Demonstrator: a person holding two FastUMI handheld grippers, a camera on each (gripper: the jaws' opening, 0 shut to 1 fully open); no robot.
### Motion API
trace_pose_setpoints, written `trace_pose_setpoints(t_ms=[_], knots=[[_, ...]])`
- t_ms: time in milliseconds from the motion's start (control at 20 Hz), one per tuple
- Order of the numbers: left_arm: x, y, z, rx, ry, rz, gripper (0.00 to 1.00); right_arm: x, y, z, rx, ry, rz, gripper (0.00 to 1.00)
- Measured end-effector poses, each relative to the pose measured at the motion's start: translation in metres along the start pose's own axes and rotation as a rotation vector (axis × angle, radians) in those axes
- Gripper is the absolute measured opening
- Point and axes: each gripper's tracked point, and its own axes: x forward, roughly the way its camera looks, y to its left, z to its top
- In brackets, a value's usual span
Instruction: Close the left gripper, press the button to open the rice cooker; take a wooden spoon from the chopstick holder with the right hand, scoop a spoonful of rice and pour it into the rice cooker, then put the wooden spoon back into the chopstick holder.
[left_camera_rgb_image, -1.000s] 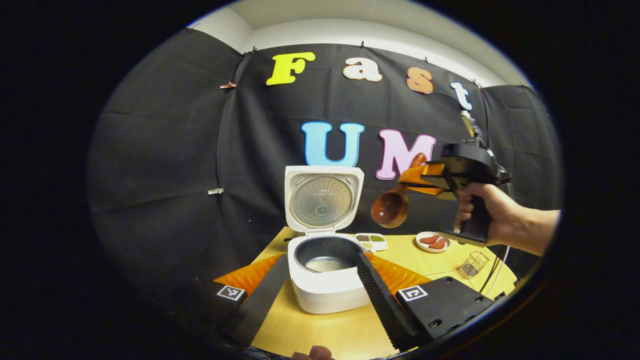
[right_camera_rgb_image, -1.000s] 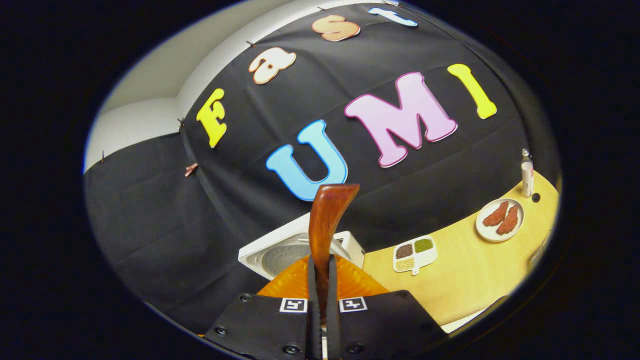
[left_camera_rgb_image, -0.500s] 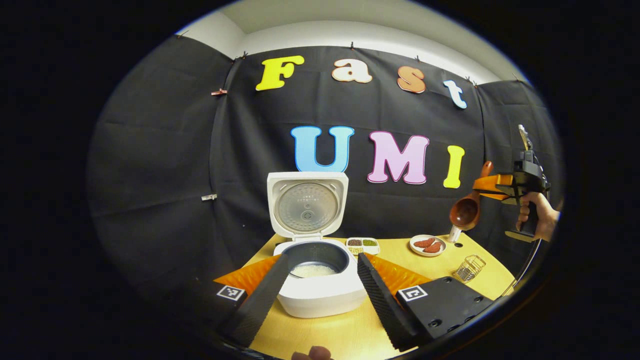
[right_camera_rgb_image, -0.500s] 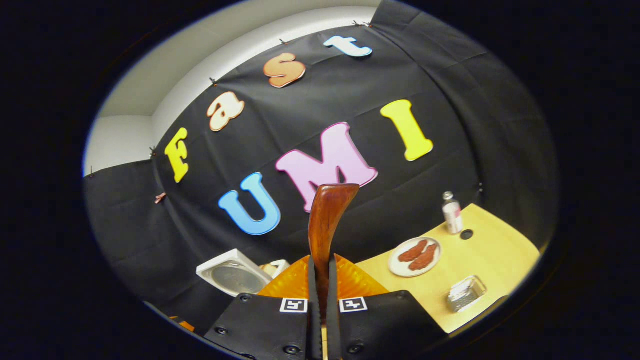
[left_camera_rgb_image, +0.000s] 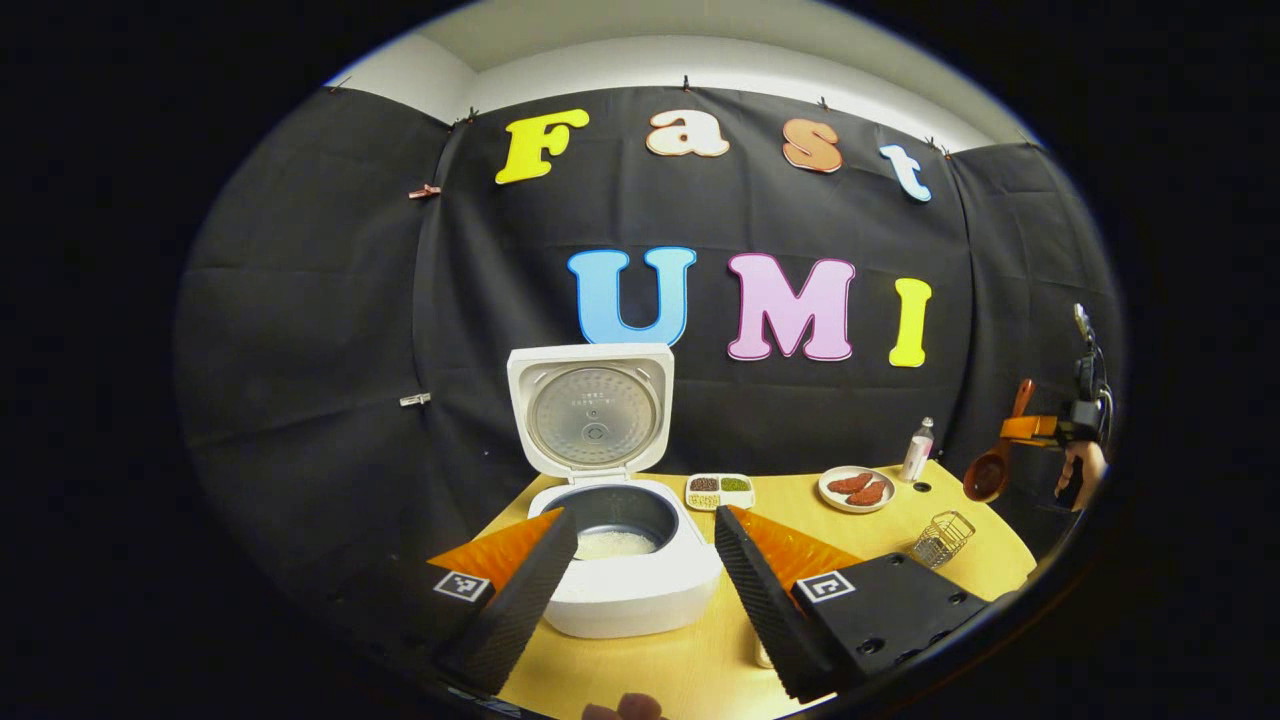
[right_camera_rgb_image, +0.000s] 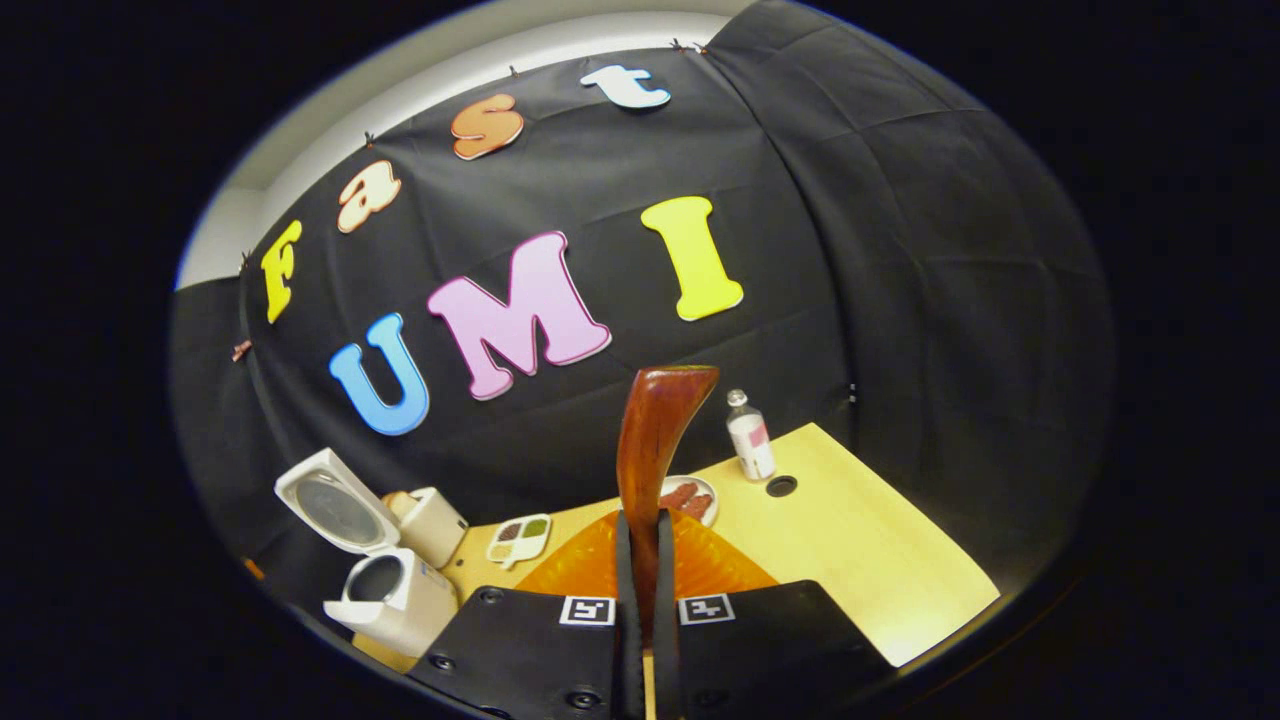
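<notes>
Right gripper (right_camera_rgb_image: 641, 600) clamped on the dark brown wooden spoon (right_camera_rgb_image: 650, 450), left gripper (left_camera_rgb_image: 640, 590) spread apart before the open white rice cooker (left_camera_rgb_image: 620, 570): best lowered bowl-first, kept upright (handle pinched), into the wire chopstick holder (left_camera_rgb_image: 941, 538) well right of the cooker.
</notes>
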Motion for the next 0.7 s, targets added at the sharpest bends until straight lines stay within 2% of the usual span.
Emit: trace_pose_setpoints(t_ms=[200,500,700], knots=[[0.003,-0.008,-0.002,0.004,0.016,0.018,0.95,0.027,-0.021,-0.035,-0.019,0.044,-0.001,0.08],[-0.001,-0.002,-0.009,0.008,0.038,0.073,0.95,0.056,-0.032,-0.082,-0.114,0.106,-0.006,0.08],[-0.003,0.001,-0.014,-0.001,0.052,0.093,0.95,0.062,-0.045,-0.114,-0.108,0.156,-0.029,0.09]])
